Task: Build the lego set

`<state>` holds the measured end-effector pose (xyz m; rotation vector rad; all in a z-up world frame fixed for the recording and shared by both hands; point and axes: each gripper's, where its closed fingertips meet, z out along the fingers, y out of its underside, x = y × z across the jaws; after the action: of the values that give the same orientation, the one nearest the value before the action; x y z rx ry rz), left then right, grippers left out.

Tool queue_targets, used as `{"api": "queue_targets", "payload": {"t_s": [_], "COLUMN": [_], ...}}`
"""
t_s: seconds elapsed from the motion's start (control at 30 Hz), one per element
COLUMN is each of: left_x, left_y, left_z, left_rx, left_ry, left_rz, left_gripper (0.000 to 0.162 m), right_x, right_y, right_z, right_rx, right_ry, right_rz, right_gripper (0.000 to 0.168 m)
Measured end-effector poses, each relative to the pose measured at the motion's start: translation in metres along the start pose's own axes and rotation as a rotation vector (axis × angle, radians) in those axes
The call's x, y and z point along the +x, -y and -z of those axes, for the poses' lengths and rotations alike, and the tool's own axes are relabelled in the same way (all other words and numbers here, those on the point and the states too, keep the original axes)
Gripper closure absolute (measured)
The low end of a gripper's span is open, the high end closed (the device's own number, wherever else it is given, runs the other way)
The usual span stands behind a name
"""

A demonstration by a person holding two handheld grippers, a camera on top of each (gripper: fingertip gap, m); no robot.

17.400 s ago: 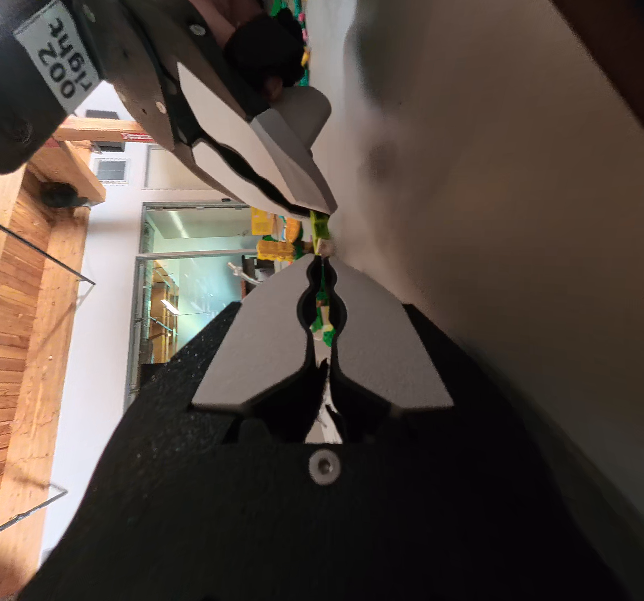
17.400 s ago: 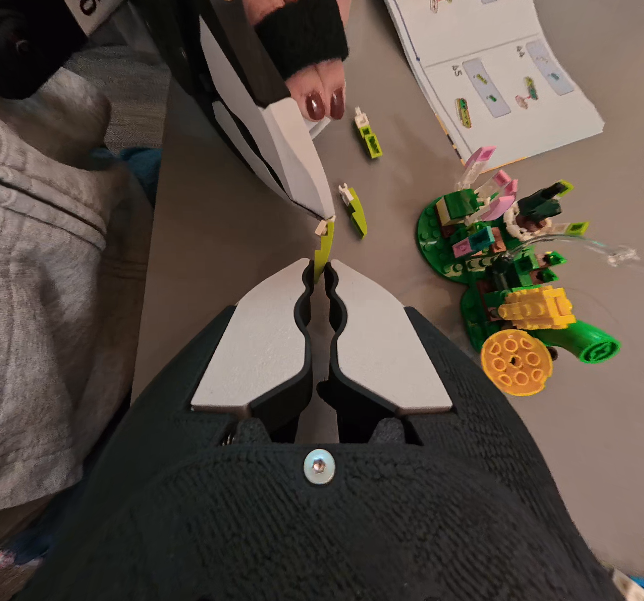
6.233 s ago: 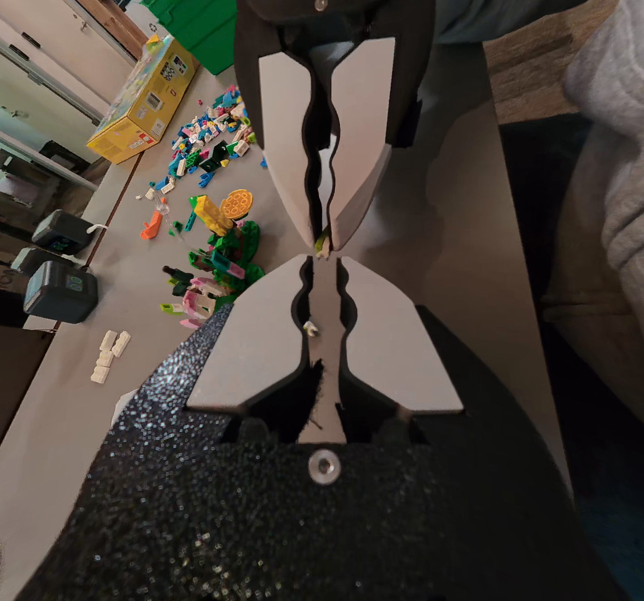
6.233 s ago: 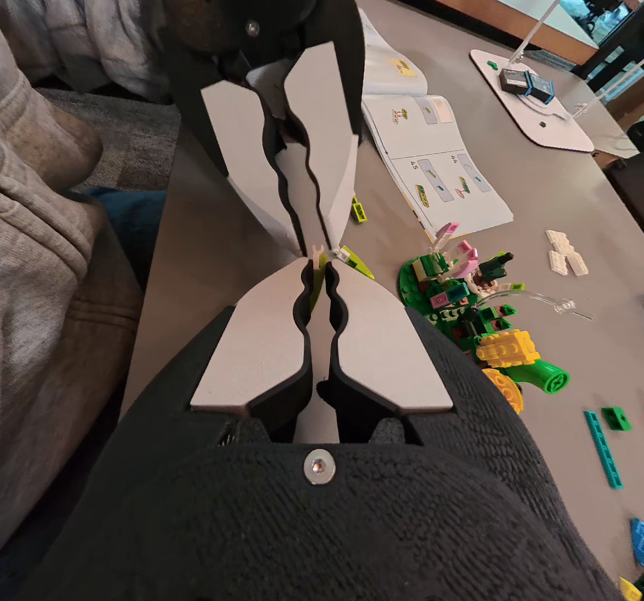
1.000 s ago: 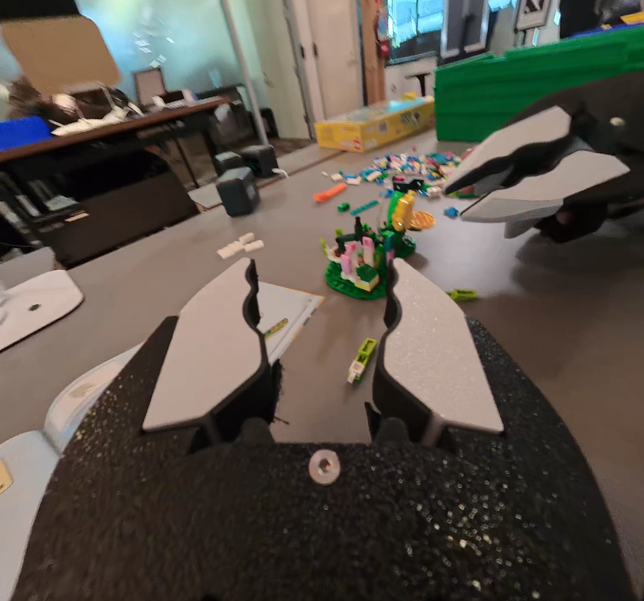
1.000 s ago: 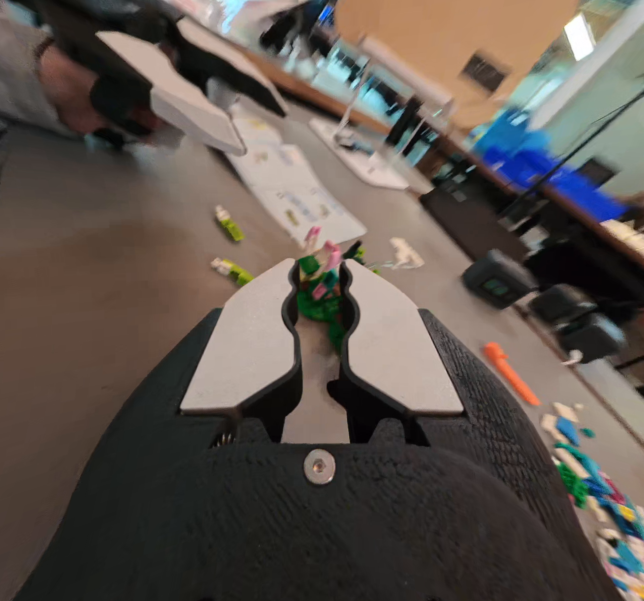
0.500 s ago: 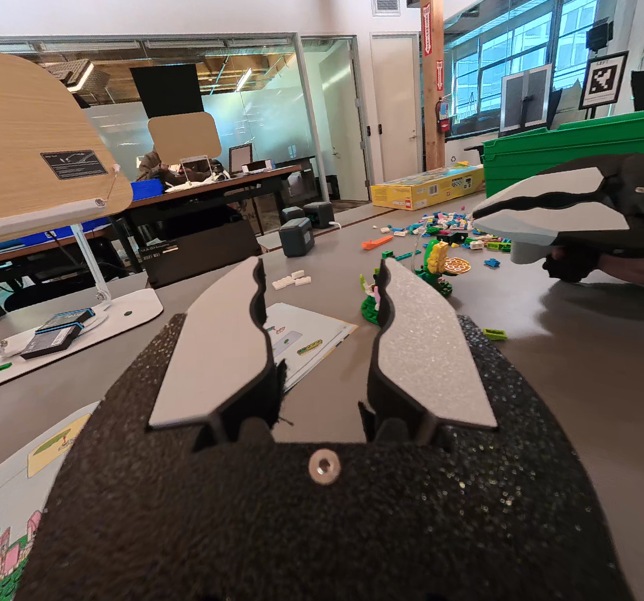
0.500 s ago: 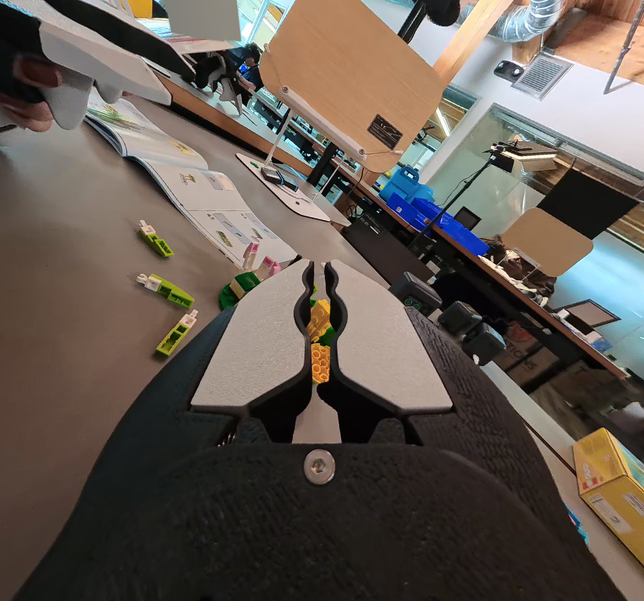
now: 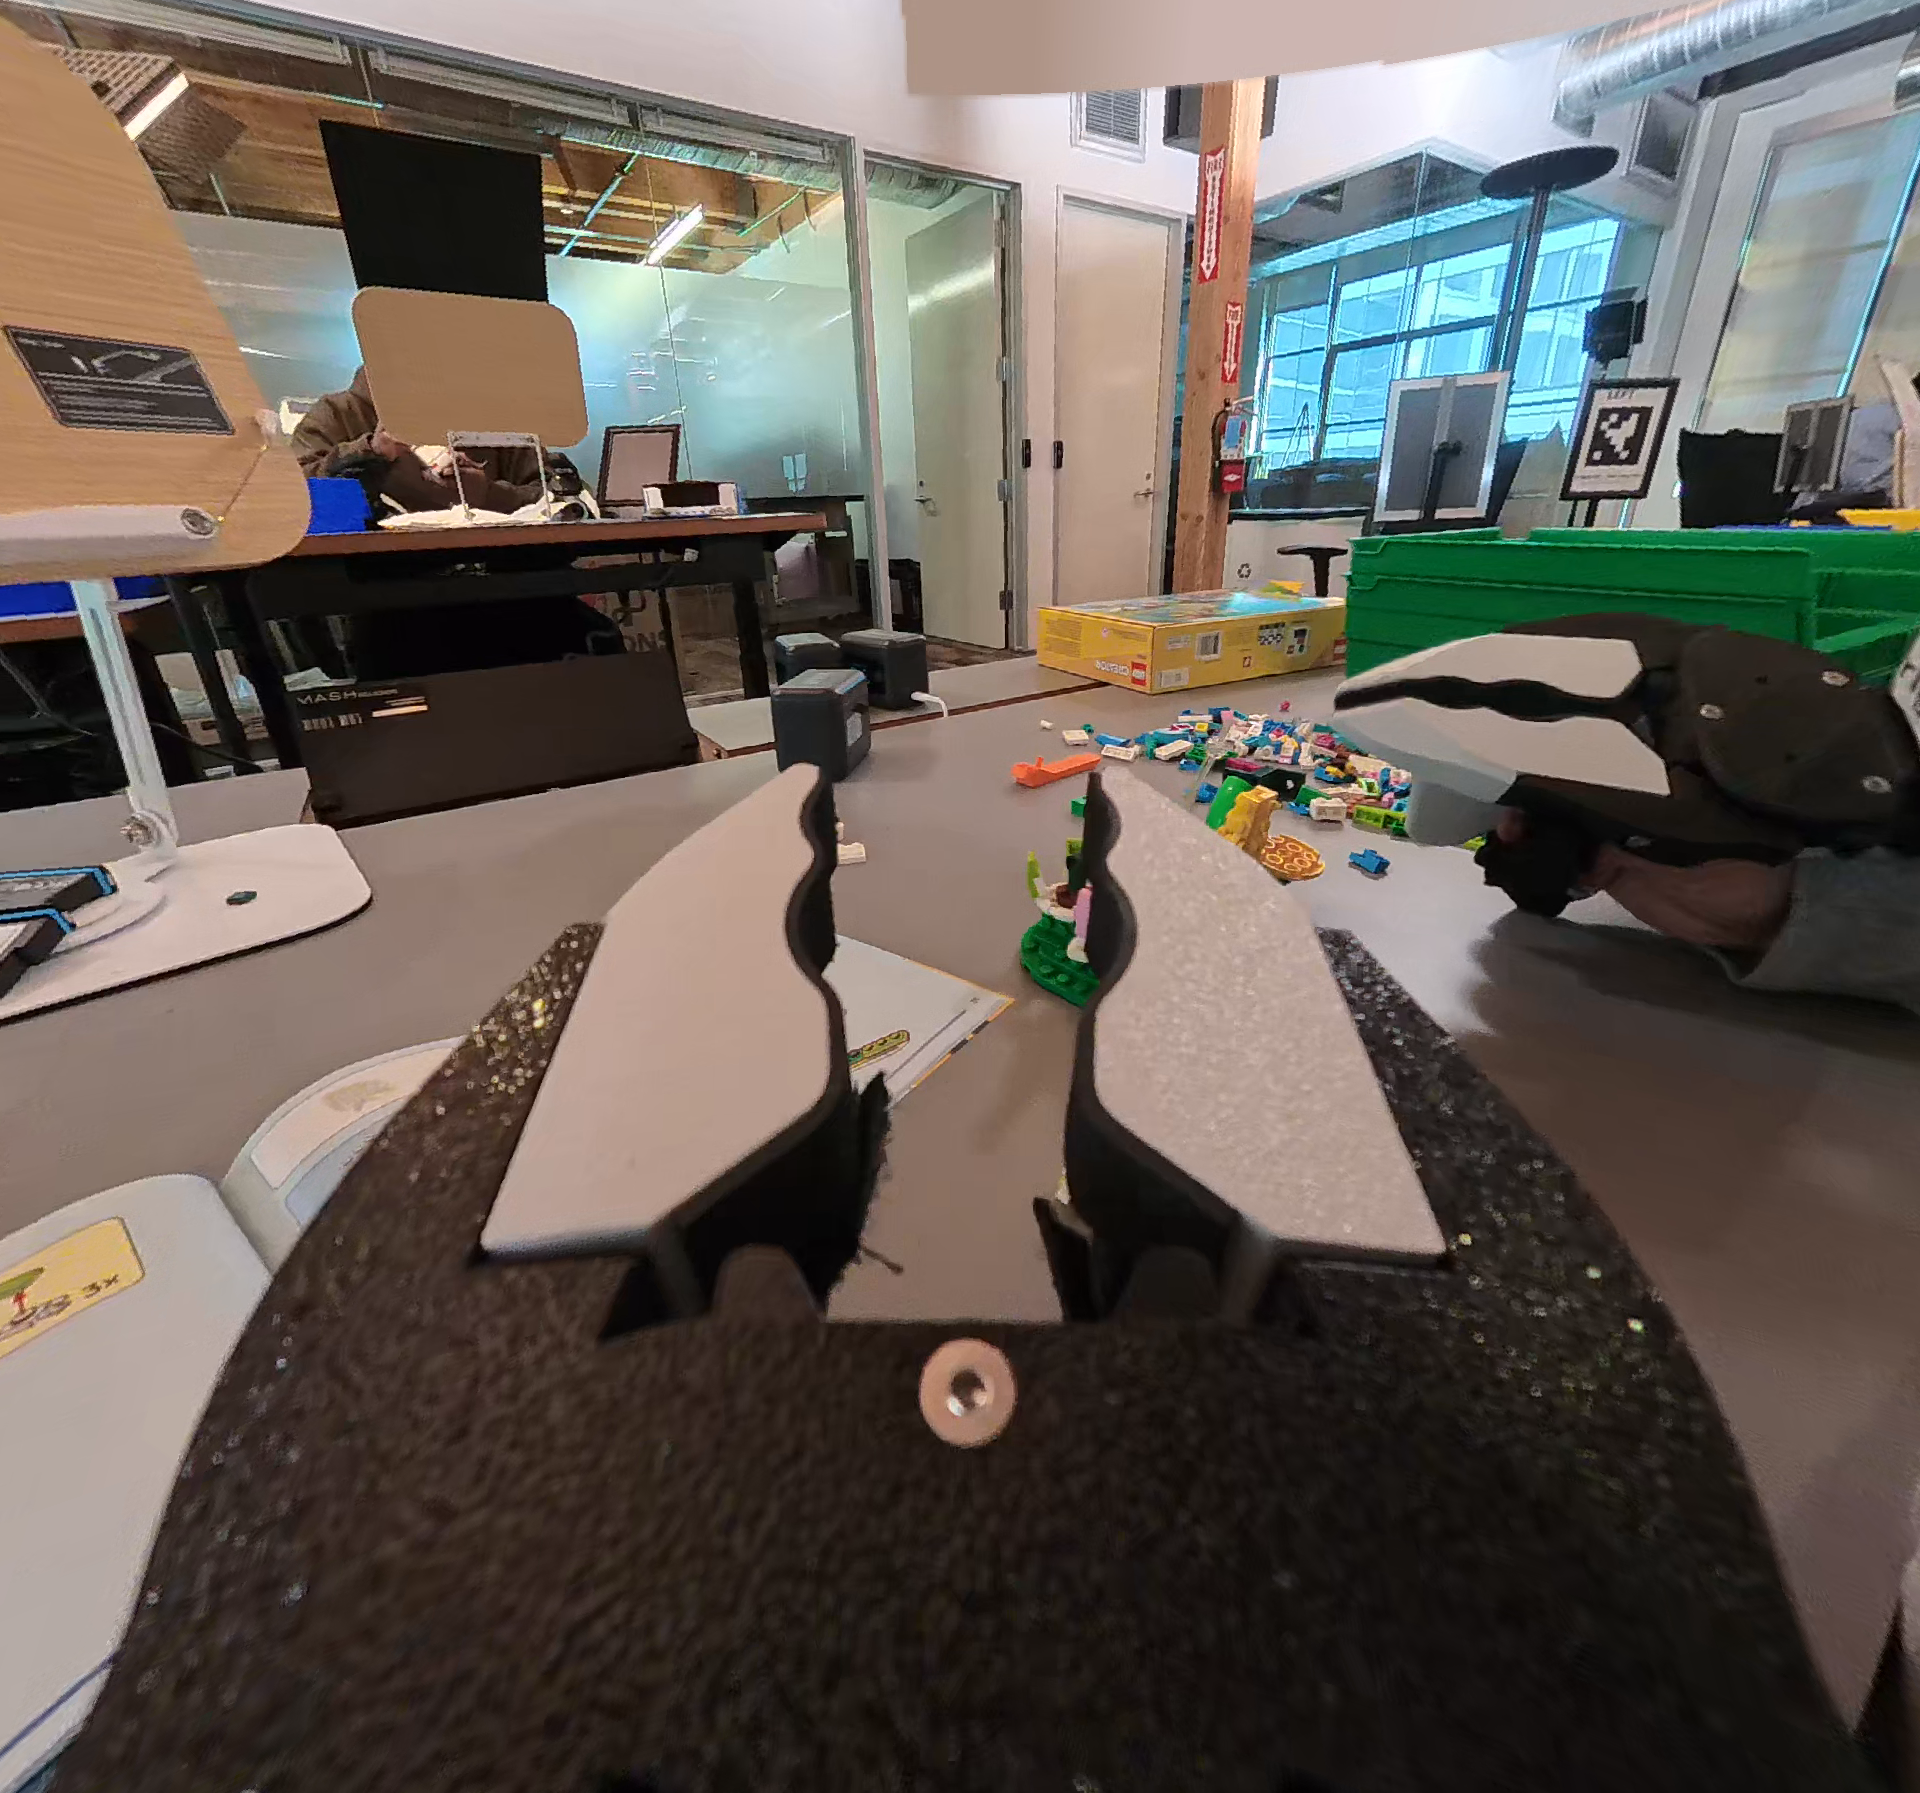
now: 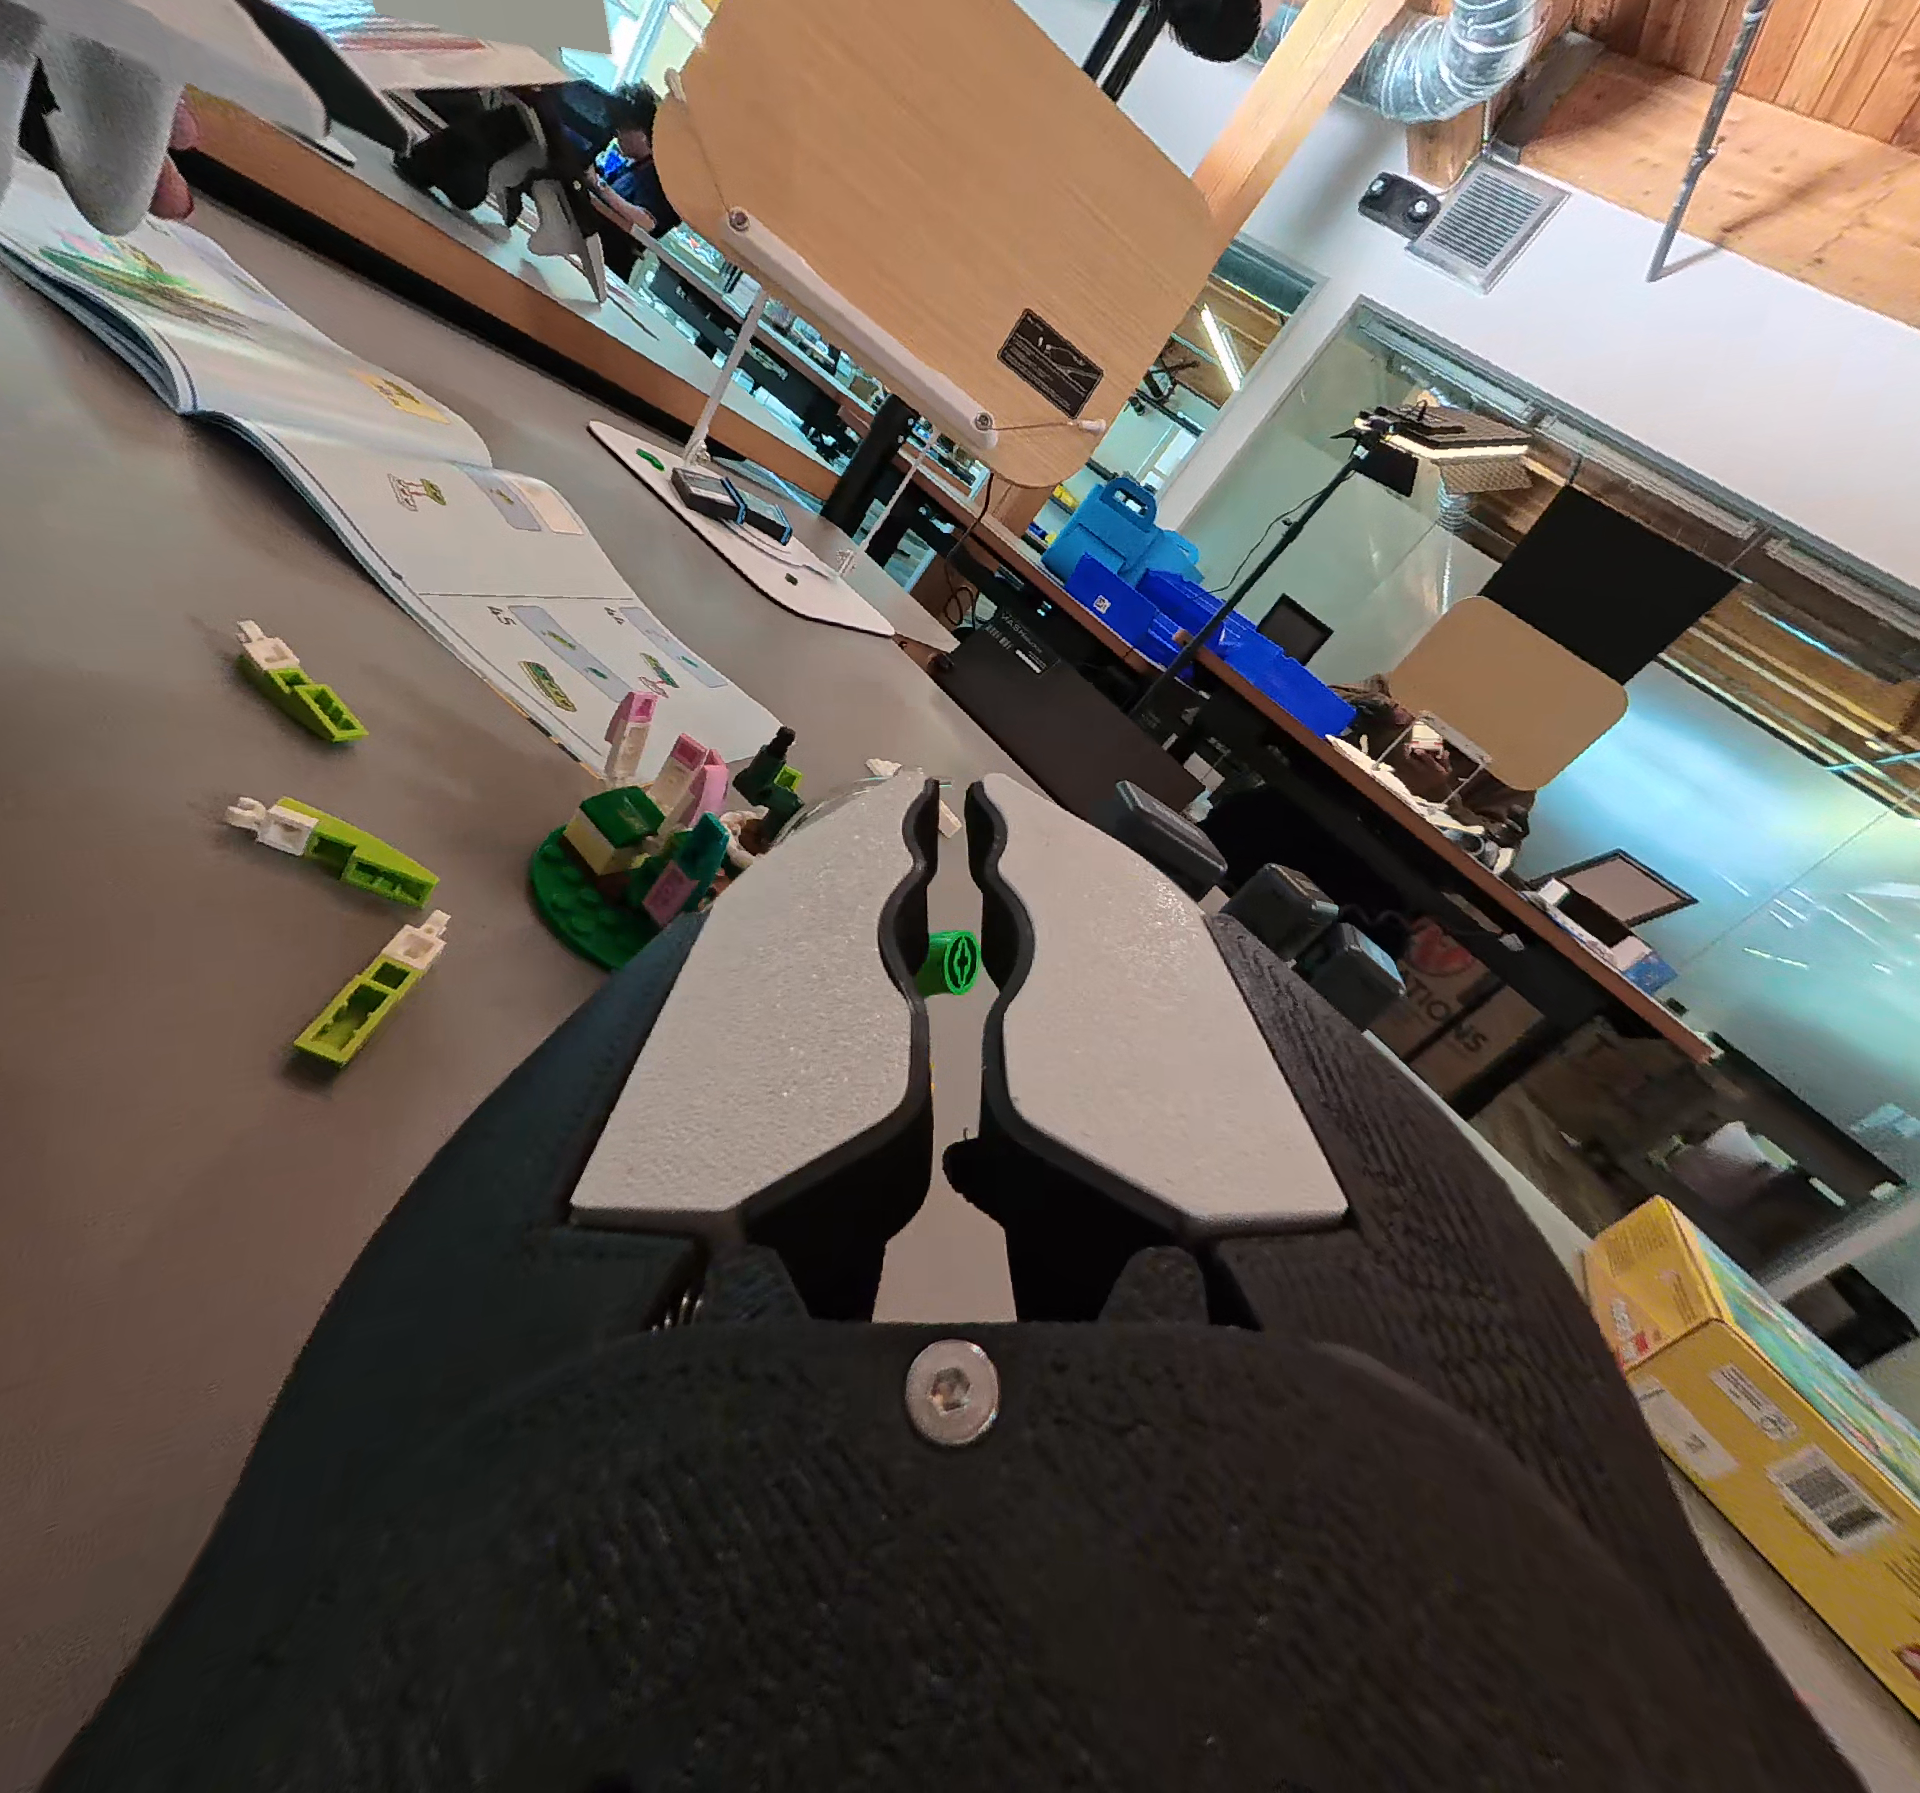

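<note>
The partly built lego set point(image 10: 634, 850), on a round green base with pink, white and yellow parts, stands on the grey table point(image 10: 156, 1172); it also shows in the left wrist view point(image 9: 1055, 943). Three lime-green sub-assemblies with white ends point(image 10: 301, 689) point(image 10: 338, 850) point(image 10: 369, 1000) lie left of it. My right gripper point(image 10: 954, 793) is shut and empty, raised beside the set; a green tube point(image 10: 951, 962) shows through its gap. My left gripper point(image 9: 956, 787) is open and empty, above the open instruction booklet point(image 9: 914, 1005). The right gripper point(image 9: 1486, 725) also shows at the right of the left wrist view.
A pile of loose bricks point(image 9: 1247, 756) and an orange tool point(image 9: 1055, 767) lie behind the set. A yellow box point(image 10: 1766, 1411) and green bins point(image 9: 1621, 580) stand at the far side. A white lamp base point(image 10: 748, 538) sits beyond the booklet point(image 10: 468, 538). Across from one pair of fingers to the other is roughly 20 cm.
Both grippers have tilted up, showing more of the room. The left jaws have narrowed a little. The lime piece both held 17 seconds ago now lies on the table.
</note>
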<state>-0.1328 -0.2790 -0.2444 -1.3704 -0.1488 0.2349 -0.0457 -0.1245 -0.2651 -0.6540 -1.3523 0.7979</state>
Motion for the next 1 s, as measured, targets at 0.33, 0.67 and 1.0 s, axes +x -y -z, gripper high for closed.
{"api": "queue_targets", "payload": {"t_s": [0.33, 0.67, 1.0], "left_x": [0.0001, 0.0007, 0.0000], "left_y": [0.0006, 0.0014, 0.0019], "left_z": [0.0007, 0.0015, 0.0017], "left_rx": [0.004, 0.010, 0.012], "left_ry": [-0.002, -0.014, -0.025], "left_rz": [0.002, 0.008, 0.024], "left_gripper": [0.120, 0.127, 0.130], "right_x": [0.0004, -0.0022, -0.0047], "right_y": [-0.0004, -0.0001, -0.0003], "right_z": [0.0004, -0.0001, -0.0011], "right_rx": [-0.003, -0.004, -0.005], "right_ry": [-0.003, 0.007, 0.017], "right_rz": [0.009, 0.026, 0.044], "right_gripper": [0.165, 0.164, 0.165]}}
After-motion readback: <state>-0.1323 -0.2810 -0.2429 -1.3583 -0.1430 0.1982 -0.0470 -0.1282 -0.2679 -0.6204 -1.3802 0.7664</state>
